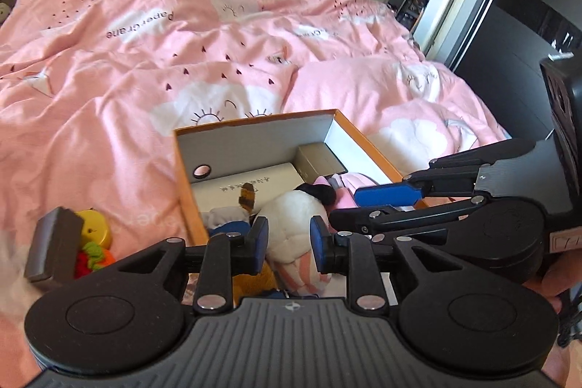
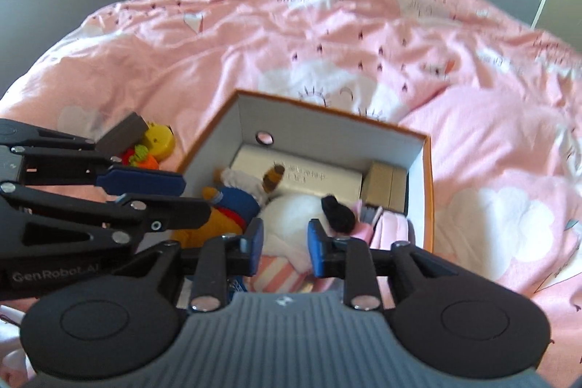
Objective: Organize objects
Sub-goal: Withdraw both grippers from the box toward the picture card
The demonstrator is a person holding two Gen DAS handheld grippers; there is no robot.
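Both grippers hang over the orange cardboard box (image 1: 183, 170) at the frame's lower centre, on the pink duvet (image 1: 145, 60). The left gripper (image 1: 289, 244) has its jaws slightly parted and empty, with the white plush toy (image 1: 291, 210) showing through the gap below; the right gripper (image 2: 285, 251) is the same, released, holding nothing. Still outside the box, at lower left, lie a yellow toy (image 1: 95, 228), a knitted carrot (image 1: 95, 257) and a dark grey block (image 1: 54, 248). The box looks crowded already, so I'd worry that another item pushed in will snag the plush or tip the box on the soft bedding.
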